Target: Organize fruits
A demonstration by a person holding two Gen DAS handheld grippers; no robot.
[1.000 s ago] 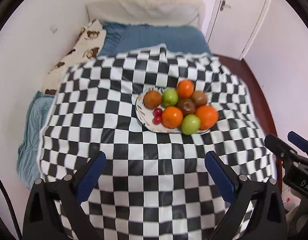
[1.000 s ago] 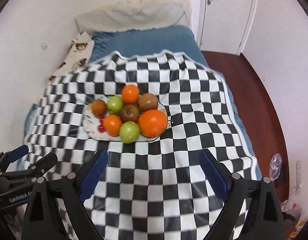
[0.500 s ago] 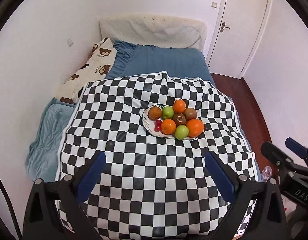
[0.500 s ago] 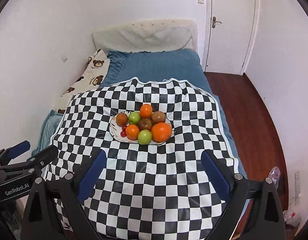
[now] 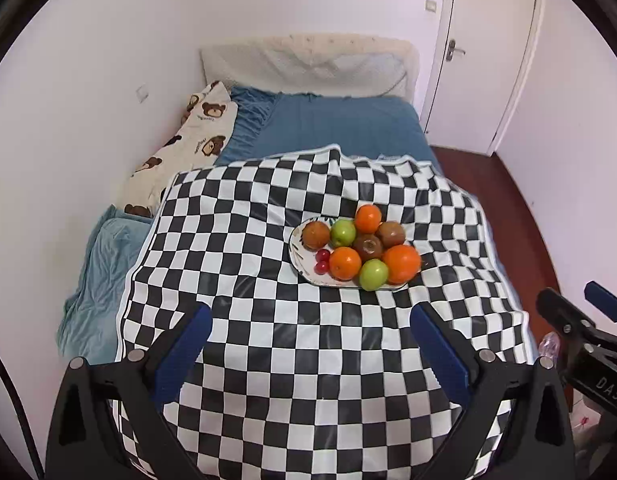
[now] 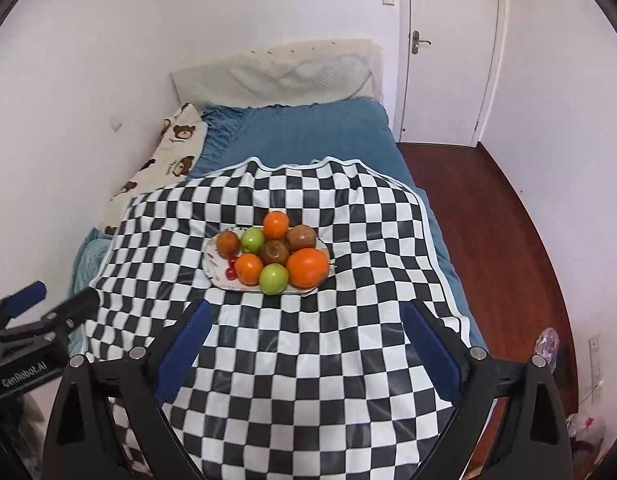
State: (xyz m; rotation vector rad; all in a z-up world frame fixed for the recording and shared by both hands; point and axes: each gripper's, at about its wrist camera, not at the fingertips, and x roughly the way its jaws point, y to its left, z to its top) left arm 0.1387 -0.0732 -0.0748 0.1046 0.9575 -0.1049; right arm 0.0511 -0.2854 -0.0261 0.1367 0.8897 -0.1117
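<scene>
Both the left hand-held gripper [image 5: 308, 332] and the right hand-held gripper [image 6: 304, 328] have drawn back and up from the white oval plate [image 5: 298, 260] of oranges, green apples and brown fruit, which now looks smaller on the black-and-white checkered cloth [image 5: 268, 340] over the blue bed [image 5: 340, 128]. Each hangs wide open, empty.

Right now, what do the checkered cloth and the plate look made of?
Checkered cloth: probably vinyl or oilcloth, since its black squares show glossy glare streaks. Plate: looks like glazed ceramic, white with small printed marks; melamine can't be excluded.
</scene>
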